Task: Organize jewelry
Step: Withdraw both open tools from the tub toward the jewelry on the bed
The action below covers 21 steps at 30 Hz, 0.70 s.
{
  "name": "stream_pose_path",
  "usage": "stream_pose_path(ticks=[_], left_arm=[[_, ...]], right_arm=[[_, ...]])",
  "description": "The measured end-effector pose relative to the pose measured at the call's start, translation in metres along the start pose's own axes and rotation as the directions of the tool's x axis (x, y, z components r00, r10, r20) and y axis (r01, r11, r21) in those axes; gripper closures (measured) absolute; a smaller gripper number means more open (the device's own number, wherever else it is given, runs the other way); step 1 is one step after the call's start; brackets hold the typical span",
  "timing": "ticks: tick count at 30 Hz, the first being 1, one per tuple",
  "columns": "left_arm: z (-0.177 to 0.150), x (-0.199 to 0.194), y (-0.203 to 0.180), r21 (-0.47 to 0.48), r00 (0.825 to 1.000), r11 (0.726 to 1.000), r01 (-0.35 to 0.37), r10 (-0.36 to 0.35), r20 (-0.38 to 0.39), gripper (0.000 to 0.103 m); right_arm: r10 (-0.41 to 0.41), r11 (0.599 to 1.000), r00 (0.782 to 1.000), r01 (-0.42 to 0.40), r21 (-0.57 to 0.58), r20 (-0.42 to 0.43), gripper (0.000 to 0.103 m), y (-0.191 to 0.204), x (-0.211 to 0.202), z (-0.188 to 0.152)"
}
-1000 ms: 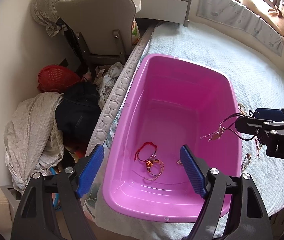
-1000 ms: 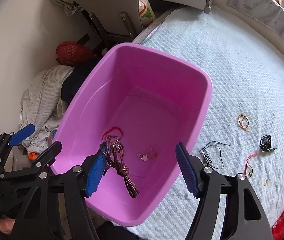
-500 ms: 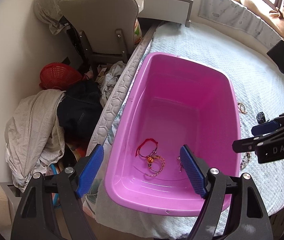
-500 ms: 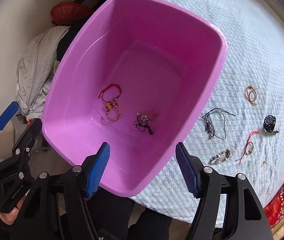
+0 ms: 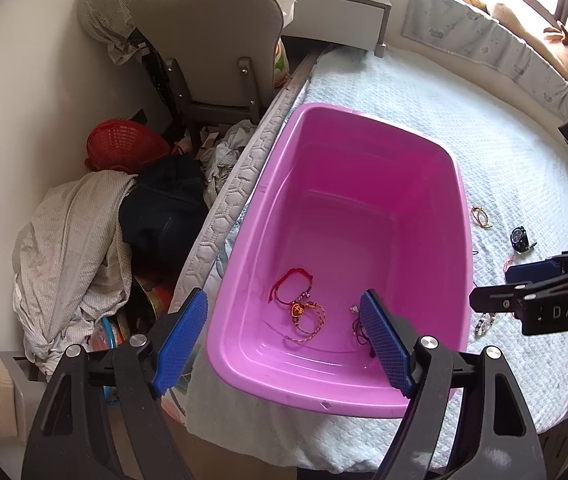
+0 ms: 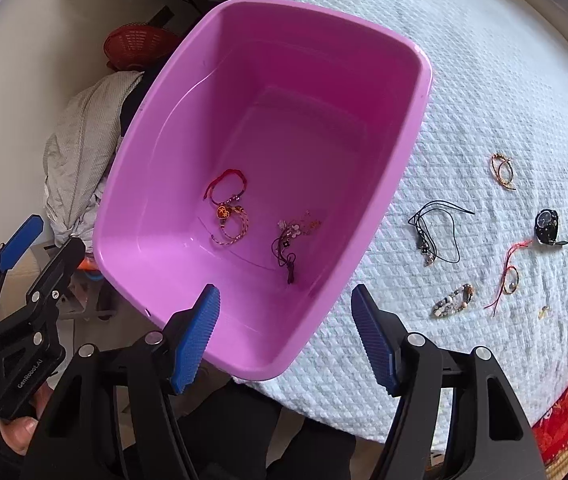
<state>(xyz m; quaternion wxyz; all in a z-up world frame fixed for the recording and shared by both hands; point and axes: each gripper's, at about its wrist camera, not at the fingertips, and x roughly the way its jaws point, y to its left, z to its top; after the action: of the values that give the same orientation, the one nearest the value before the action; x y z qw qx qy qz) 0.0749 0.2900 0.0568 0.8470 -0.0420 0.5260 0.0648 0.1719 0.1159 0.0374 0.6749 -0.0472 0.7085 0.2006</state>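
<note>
Bedroom surface: pale quilted bed [image 6: 484, 80] carries everything; clothes are heaped on the floor beside it, with a chair [image 5: 208, 48] beyond.
Right tongs [image 6: 284, 336]: nearest in the right wrist view, blue pads apart with nothing between them, pointing down over the tub's near corner and the bed's edge.
Left tongs [image 5: 282, 338]: also apart and empty, hanging over the near end of the tub.
Pink tub [image 6: 412, 120]: sits on the bed at its left edge; the pieces already sorted lie on its floor.
In the tub: red cord bracelet [image 6: 226, 188], woven bracelet with an orange charm [image 6: 232, 224] just beside it, and a dark cord piece with small flowers [image 6: 290, 240] a little apart.
Loose on the bed, near to far: beaded bracelet [image 6: 454, 300], red string with a ring [image 6: 510, 276], black cord necklace [image 6: 436, 232], black watch [image 6: 546, 226], gold hoops [image 6: 502, 170].
Step in hand: judged as between pieces, with both tongs free and no item carried.
Next move: probably the right tongs swing over the tub's right rim to the beaded bracelet or black cord necklace, the nearest ones.
What it calls for: pads lowered onto soft quilting, pinching a thin, limp piece without gathering fabric.
</note>
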Motion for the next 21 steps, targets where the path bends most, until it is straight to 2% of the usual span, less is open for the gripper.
stream_pose_path(ticks=[11,15,21], left_arm=[[-0.026,-0.025,-0.033,-0.017,1.0,1.0,-0.01,0.01,-0.01,0.021],[-0.034,-0.037,-0.057,-0.016,1.0,1.0,-0.009,0.009,-0.005,0.02],[-0.048,-0.057,-0.113,0.004,1.0,1.0,0.008,-0.008,0.013,0.013]], right_arm=[[0.035,0.999,0.997,-0.036,0.012,0.067,0.038,-0.021,-0.002,-0.049],[0.042,0.998,0.993,-0.047,0.039,0.111,0.038,-0.049,-0.013,-0.085],[0.022,0.997,0.984,-0.033,0.064,0.174,0.035,-0.102,-0.032,-0.149]])
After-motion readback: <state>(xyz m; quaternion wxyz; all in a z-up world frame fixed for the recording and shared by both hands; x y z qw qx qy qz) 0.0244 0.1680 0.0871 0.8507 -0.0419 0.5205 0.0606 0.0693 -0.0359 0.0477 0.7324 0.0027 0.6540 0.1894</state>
